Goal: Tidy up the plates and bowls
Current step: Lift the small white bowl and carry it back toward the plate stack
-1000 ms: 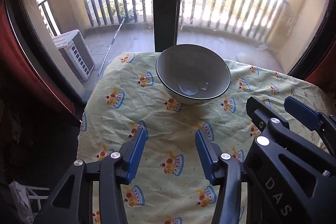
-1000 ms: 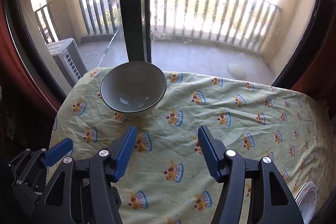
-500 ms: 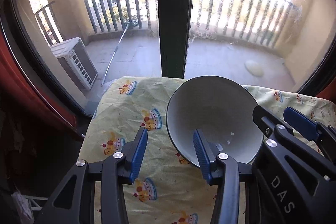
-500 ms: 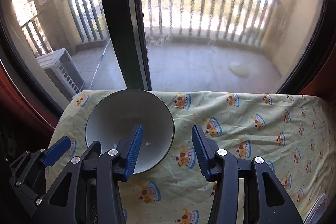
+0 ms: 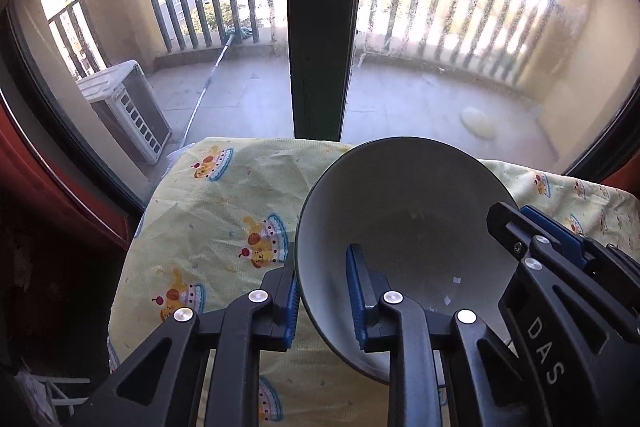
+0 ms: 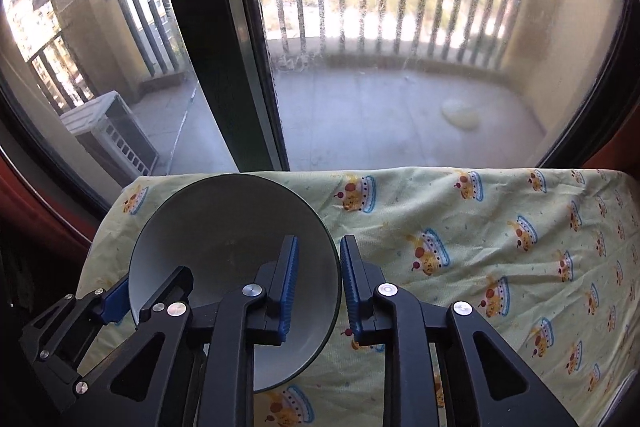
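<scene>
Bowl (image 5: 404,211), white with dark rim, at far left end of cloth-covered table (image 6: 480,227), just before window frame (image 5: 324,27). Left gripper (image 5: 322,291) closing on its left rim, right gripper (image 6: 318,279) closing on its right rim; each straddling rim, pads nearly touching it.

The left gripper (image 5: 322,301), black with blue pads, points down at a slant. Its jaws are closing, one blue pad on the outside and one on the inside of the left wall of the round white bowl (image 5: 404,211). The right gripper (image 6: 318,287), black with blue pads too, also slants down. Its jaws are closing on the bowl's right wall.
</scene>
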`<state>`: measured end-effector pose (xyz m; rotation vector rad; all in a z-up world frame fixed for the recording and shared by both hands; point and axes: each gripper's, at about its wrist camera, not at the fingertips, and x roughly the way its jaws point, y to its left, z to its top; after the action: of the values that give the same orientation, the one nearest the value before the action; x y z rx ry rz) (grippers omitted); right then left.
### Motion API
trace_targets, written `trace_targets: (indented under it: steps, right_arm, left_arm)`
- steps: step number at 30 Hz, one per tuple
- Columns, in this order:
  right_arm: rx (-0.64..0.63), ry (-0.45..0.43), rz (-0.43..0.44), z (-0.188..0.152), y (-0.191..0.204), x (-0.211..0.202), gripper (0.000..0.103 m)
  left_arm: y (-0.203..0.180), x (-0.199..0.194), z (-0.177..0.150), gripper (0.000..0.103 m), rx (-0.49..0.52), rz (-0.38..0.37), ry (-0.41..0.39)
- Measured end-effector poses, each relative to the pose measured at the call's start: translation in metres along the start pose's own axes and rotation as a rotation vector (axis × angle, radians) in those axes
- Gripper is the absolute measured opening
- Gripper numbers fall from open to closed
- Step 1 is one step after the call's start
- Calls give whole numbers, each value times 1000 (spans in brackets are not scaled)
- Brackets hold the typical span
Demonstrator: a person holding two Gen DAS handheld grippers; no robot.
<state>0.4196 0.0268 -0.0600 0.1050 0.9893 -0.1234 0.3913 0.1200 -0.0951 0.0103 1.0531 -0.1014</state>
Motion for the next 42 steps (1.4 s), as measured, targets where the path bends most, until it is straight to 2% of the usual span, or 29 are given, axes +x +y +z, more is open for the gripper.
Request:
trace_targets:
  steps: [2, 4, 17, 29, 34, 42]
  right_arm:
    - [-7, 1, -14, 0, 0, 2, 16]
    - [-10, 0, -30, -1, -1, 2, 13]
    - [-10, 4, -35, -11, -1, -14, 11]
    - [24, 37, -29, -43, -12, -40, 11]
    - [42, 46, -27, -52, -15, -42, 11]
    - [26, 42, -39, -55, -15, -37, 15]
  left_arm:
    - [-1, -1, 0, 17, 4, 15, -3]
    - [-1, -3, 1, 15, 4, 24, -7]
    - [-6, -16, -12, 14, 6, 43, 15]
    - [-10, -31, -39, 15, 1, 16, 67]
    - [-15, -32, -43, 15, 19, 29, 53]
    - [-14, -25, -52, 15, 0, 15, 80]
